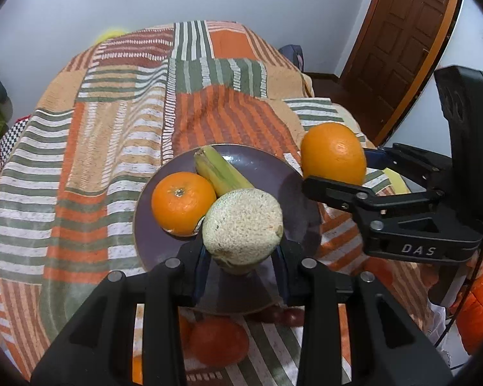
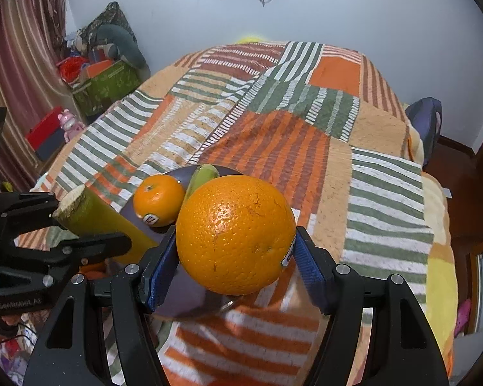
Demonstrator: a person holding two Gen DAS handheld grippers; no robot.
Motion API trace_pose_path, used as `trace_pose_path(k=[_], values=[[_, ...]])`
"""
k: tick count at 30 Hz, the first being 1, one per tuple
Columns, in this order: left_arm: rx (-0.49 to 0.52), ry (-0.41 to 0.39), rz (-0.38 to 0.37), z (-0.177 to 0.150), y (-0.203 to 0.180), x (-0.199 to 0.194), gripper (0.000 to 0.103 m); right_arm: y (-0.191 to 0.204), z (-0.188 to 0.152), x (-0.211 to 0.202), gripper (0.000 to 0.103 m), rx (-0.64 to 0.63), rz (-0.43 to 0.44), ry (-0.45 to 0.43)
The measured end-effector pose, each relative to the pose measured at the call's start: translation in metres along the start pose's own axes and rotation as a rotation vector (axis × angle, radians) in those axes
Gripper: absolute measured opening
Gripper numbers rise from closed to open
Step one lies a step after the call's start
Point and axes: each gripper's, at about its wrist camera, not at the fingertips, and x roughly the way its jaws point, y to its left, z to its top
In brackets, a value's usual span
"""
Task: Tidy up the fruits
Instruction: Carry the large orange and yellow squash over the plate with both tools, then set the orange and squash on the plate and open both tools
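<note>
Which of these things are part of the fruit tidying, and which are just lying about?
Part of the job: purple plate, small orange, green banana, big orange in right gripper, cut green stalk in left gripper.

Lying about: striped blanket, green box, pink toy.

A large, round, pebbly-skinned orange (image 2: pixel 235 234) sits clamped between the right claw's (image 2: pixel 236 265) blue pads. Ahead of it, a smaller stickered orange (image 2: pixel 159 200) and a green-yellow banana piece (image 2: pixel 200 173) lie touching on the dark purple round plate (image 1: pixel 260 164).
</note>
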Motion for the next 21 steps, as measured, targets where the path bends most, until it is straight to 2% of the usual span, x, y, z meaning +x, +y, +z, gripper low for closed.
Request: trace_pose_path(k=[6,15,18,21], values=[[0.005,0.012,-0.003,0.01,0.003,0.017,0.035,-0.004,0.008,0.023,0.065,-0.012,0.013,0.034],[0.008,-0.024,0.025,0.024,0.007,0.024,0.035,-0.004,0.024,0.05,0.065,-0.043,0.018,0.061],[-0.008,-0.029,0.012,0.027,0.011,0.026,0.036,-0.011,0.027,0.056,0.065,-0.013,0.047,0.078],[-0.004,-0.04,0.041,0.029,0.012,0.028,0.041,-0.016,0.029,0.062,0.066,0.002,0.059,0.102]])
